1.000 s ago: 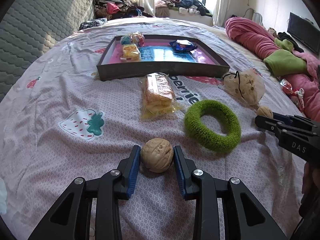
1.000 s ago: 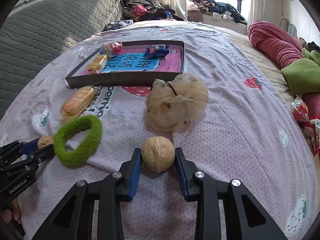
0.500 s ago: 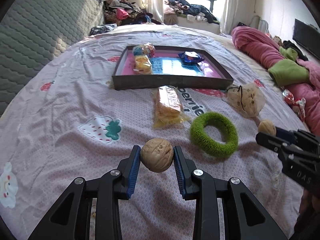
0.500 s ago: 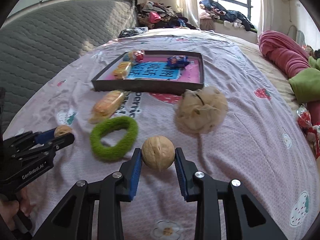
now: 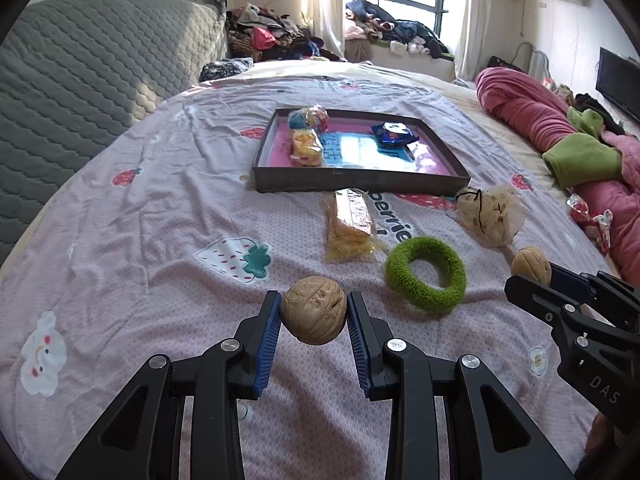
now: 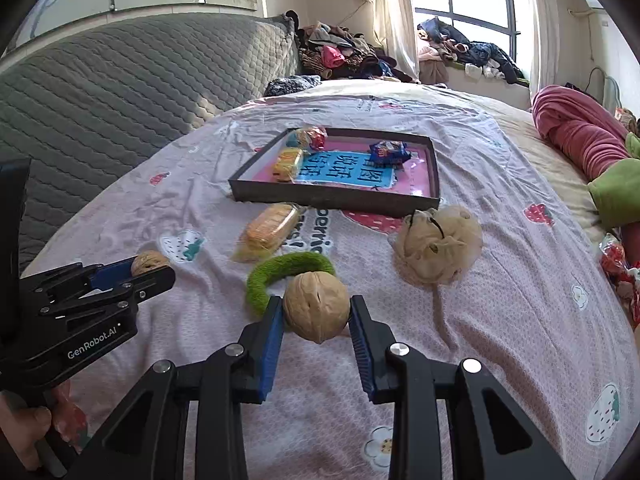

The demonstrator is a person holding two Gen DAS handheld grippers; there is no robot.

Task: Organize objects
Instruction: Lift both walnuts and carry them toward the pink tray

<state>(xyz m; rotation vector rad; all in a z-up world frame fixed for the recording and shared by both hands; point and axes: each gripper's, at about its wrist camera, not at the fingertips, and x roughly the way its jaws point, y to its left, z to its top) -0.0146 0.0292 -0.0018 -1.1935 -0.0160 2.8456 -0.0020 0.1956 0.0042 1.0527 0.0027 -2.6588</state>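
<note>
You've lifted both walnuts off bed: left gripper (image 5: pixel 313 320) pinching walnut (image 5: pixel 313 309), right gripper (image 6: pixel 316 318) pinching other walnut (image 6: pixel 316 306). Tray (image 5: pixel 360 188) ahead of jaws, probably next.

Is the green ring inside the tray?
No: the green ring lies on the bedsheet, on the near side of the tray, beside the cracker packet.

Green ring (image 6: pixel 276 276): its near arc is hidden behind the right walnut (image 6: pixel 316 307). Tray (image 5: pixel 360 183): the near wall conceals the floor strip just behind it, and labels on the packets inside are too small to read. Right gripper (image 5: pixel 528 276): body cut off by the frame edge.
</note>
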